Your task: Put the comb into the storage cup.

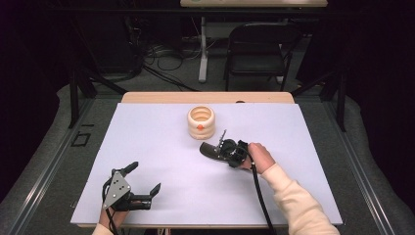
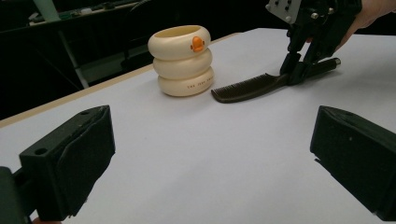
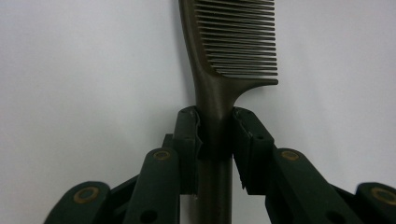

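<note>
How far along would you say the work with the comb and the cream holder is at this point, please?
Done: the right gripper has closed on the comb at its handle. In hand: the comb looks to lie on the white table, teeth end near the cream ringed holder. Left, probably: lifting the comb and standing it in the holder. The left gripper rests open, apart from both.

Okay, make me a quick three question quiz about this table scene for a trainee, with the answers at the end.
1. True or false: the right gripper is shut on the comb.
2. How many stacked rings form the cream holder?
3. Which stands open: A, the left gripper, or B, the right gripper?

Key:
1. True; its jaws clamp the handle.
2. Three.
3. A; its jaws stand wide apart over the white sheet.
</note>
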The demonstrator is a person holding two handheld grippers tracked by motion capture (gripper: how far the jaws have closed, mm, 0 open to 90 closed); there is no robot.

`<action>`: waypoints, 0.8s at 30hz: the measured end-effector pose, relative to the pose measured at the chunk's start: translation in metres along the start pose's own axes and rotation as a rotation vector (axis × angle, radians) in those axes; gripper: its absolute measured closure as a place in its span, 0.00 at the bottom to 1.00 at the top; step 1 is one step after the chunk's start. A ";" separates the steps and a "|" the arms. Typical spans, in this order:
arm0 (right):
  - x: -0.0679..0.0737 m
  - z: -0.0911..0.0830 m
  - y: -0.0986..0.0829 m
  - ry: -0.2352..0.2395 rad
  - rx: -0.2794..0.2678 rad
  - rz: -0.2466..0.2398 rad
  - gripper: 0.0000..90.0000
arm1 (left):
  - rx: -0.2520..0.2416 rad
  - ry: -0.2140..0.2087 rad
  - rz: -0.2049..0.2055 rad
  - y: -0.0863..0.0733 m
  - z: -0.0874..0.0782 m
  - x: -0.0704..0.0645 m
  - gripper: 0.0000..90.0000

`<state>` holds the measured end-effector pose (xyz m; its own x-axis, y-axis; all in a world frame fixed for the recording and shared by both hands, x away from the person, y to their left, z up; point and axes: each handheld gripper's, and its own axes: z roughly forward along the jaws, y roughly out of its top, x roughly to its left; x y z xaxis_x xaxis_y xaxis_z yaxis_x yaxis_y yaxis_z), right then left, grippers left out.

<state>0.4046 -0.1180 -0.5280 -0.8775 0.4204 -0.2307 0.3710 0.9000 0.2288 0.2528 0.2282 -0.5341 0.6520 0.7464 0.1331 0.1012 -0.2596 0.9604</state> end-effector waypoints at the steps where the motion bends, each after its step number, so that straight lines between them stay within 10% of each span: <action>1: 0.000 -0.001 -0.001 0.003 -0.014 0.004 0.80 | 0.000 0.000 -0.002 0.000 0.000 0.000 0.00; 24: 0.001 -0.021 -0.010 0.024 -0.092 0.022 0.80 | 0.002 0.004 -0.001 0.000 0.000 0.000 0.00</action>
<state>0.3940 -0.1287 -0.5110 -0.8770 0.4360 -0.2021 0.3616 0.8757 0.3200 0.2529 0.2287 -0.5340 0.6492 0.7489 0.1329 0.1032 -0.2599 0.9601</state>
